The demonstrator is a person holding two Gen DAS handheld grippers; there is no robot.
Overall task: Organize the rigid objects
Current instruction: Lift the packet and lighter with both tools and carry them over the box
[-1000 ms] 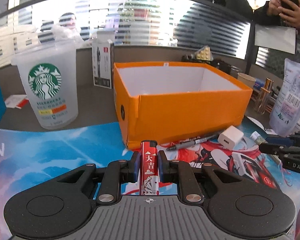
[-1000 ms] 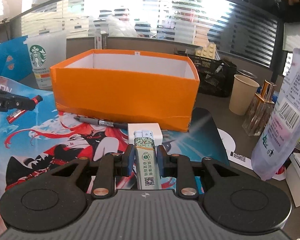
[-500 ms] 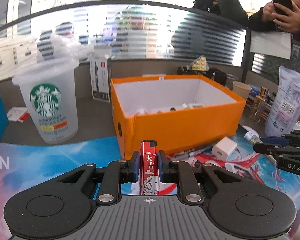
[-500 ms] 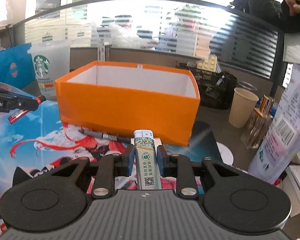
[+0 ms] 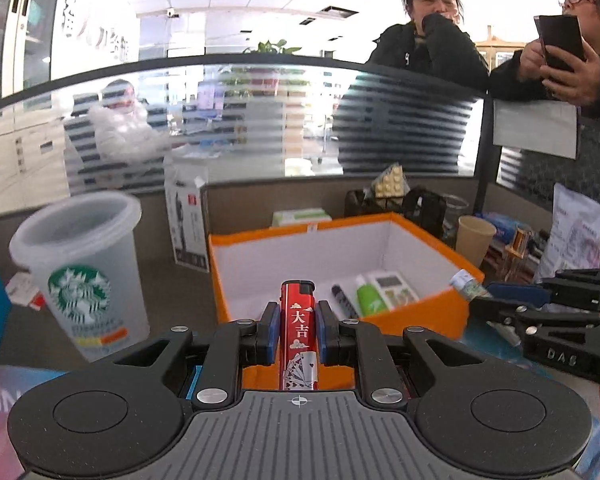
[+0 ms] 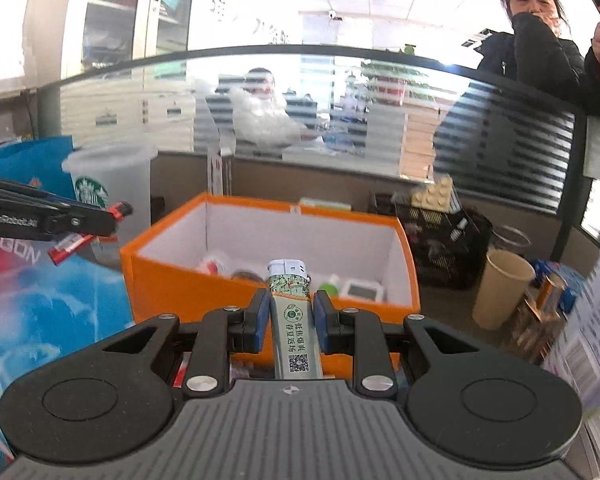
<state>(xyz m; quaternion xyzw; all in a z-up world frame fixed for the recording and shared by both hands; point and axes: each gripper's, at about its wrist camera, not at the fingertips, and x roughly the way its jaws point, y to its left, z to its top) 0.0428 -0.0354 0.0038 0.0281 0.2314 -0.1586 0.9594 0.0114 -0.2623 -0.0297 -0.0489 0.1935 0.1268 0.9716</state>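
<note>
My left gripper [image 5: 298, 322] is shut on a red lighter [image 5: 299, 344] with white characters, held up in front of the orange box [image 5: 420, 312]. My right gripper [image 6: 290, 316] is shut on a pale green lighter [image 6: 294, 328] with a silver cap, also raised before the same orange box [image 6: 172, 284]. Inside the box lie a green-and-white tube [image 5: 368, 298], a dark marker [image 5: 342, 300] and a small white device [image 5: 394, 286]. In the right wrist view the left gripper [image 6: 116, 216] with its red lighter [image 6: 70, 245] shows at the left edge. The right gripper [image 5: 476, 294] shows at the right of the left wrist view.
A frosted Starbucks cup [image 5: 82, 276] stands left of the box. A paper cup [image 6: 502, 288], a black mesh basket [image 6: 440, 248] and a plastic pouch [image 5: 576, 236] are to the right. A glass partition [image 5: 260, 120] runs behind the desk with two people leaning on it.
Both grippers have risen with their lighters, so the views now look down into the orange box and its contents show. The pen and white charger on the mat have dropped out of sight.
</note>
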